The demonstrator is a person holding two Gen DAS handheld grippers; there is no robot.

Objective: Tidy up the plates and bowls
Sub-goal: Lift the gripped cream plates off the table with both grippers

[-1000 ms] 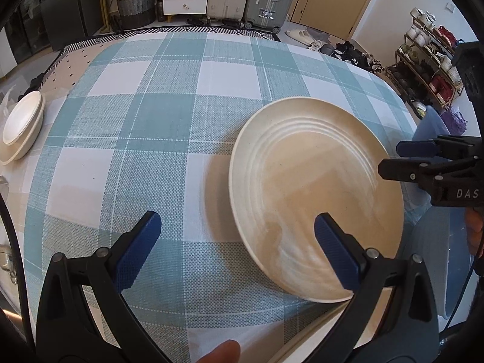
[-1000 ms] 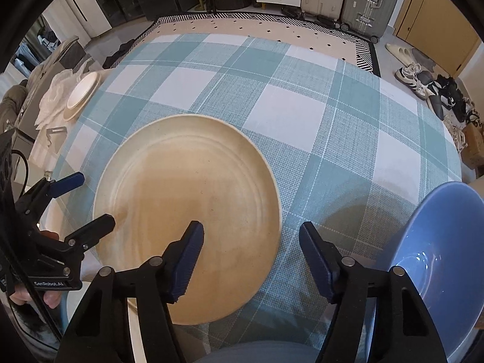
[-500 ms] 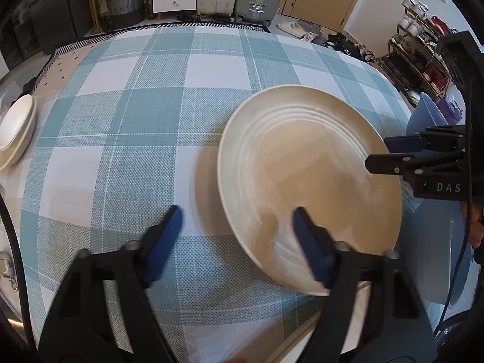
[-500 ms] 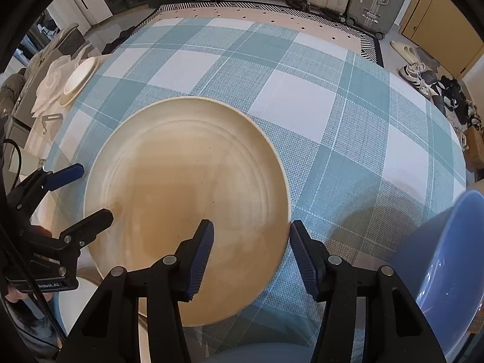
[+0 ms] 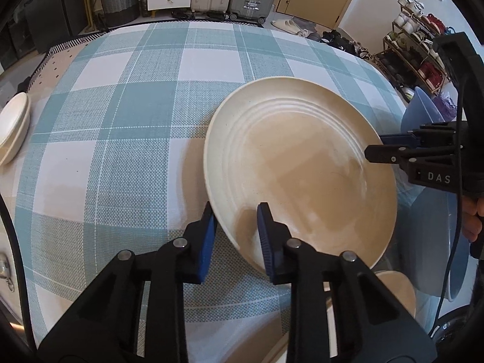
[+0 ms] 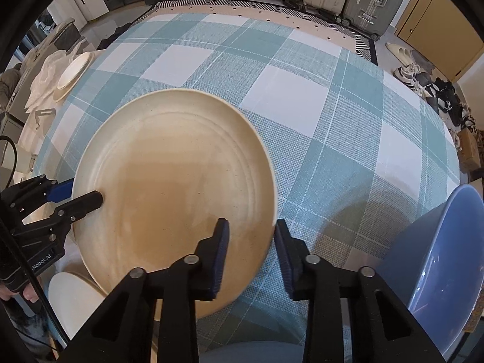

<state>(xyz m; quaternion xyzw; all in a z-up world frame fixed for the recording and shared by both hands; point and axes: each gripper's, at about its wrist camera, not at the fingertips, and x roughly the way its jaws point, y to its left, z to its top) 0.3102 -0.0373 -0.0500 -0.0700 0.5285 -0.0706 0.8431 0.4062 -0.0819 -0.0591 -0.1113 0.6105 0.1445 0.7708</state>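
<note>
A large cream plate (image 5: 302, 166) (image 6: 175, 166) lies at the near edge of the checked tablecloth (image 5: 121, 121). My left gripper (image 5: 236, 220) straddles its near-left rim, one blue pad outside and one on the inner face, the jaws closing onto it. From the right wrist, the left gripper (image 6: 81, 193) shows one finger on top of the rim and one beneath. My right gripper (image 6: 251, 239) straddles the opposite rim the same way, its jaws also closing. From the left wrist, the right gripper (image 5: 384, 146) pinches the plate's far-right edge.
A blue bowl (image 6: 438, 257) (image 5: 423, 112) stands at the right, close to the right gripper. A stack of cream dishes (image 5: 12, 127) (image 6: 72, 72) sits at the table's far left. Another cream dish (image 6: 72, 299) lies below the plate's near edge. Floor clutter lies beyond the table.
Both pairs of jaws have narrowed from wide open to close around the plate's rim. The plate sits a little nearer in both views.
</note>
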